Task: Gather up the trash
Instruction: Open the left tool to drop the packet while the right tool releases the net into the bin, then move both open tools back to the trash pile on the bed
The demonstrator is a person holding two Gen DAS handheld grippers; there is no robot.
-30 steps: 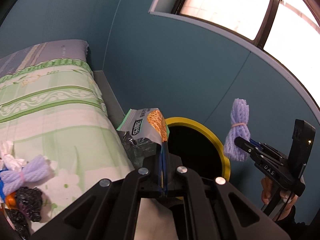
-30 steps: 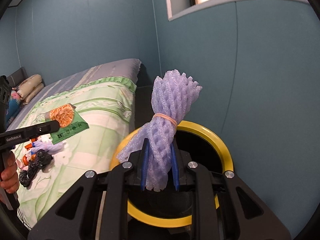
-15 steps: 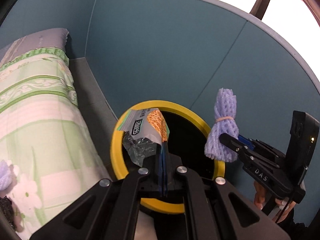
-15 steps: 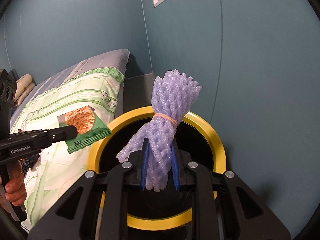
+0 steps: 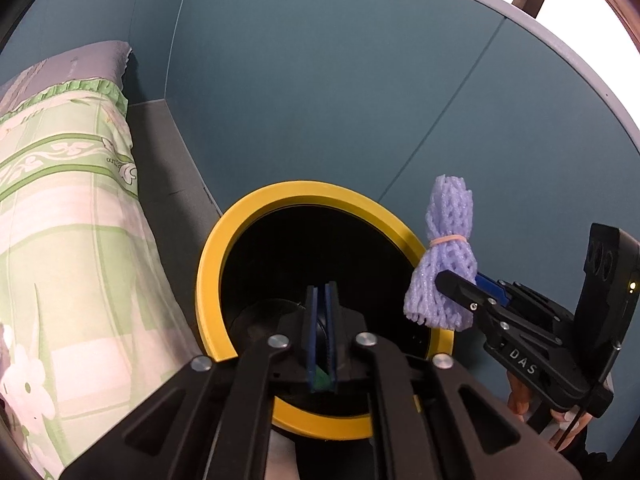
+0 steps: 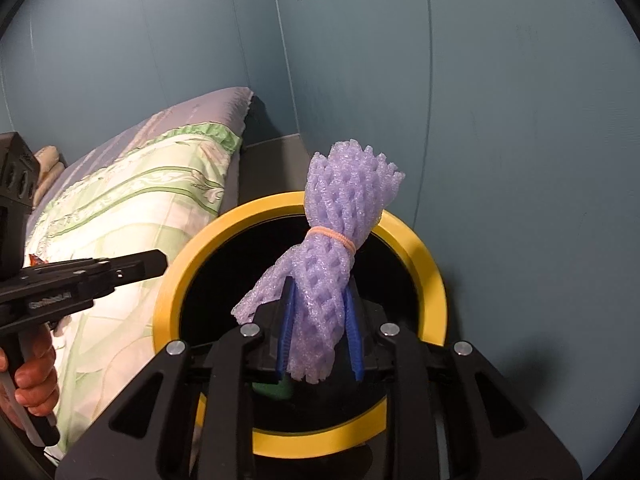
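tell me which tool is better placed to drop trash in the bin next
Right. The right tool is shut on the purple foam net, directly above the yellow-rimmed bin. The left tool is also over the opening but grips nothing visible.

You are holding the left gripper (image 5: 323,300) over the bin (image 5: 208,280), the bed (image 5: 60,200) lying at nine o'clock; the right gripper (image 5: 456,284) is holding the foam net (image 5: 444,264) over the rim at three o'clock.

Purple foam net (image 6: 340,272), yellow-rimmed black bin (image 6: 430,276), green-and-white floral bedspread (image 5: 68,208), teal wall (image 5: 340,92).
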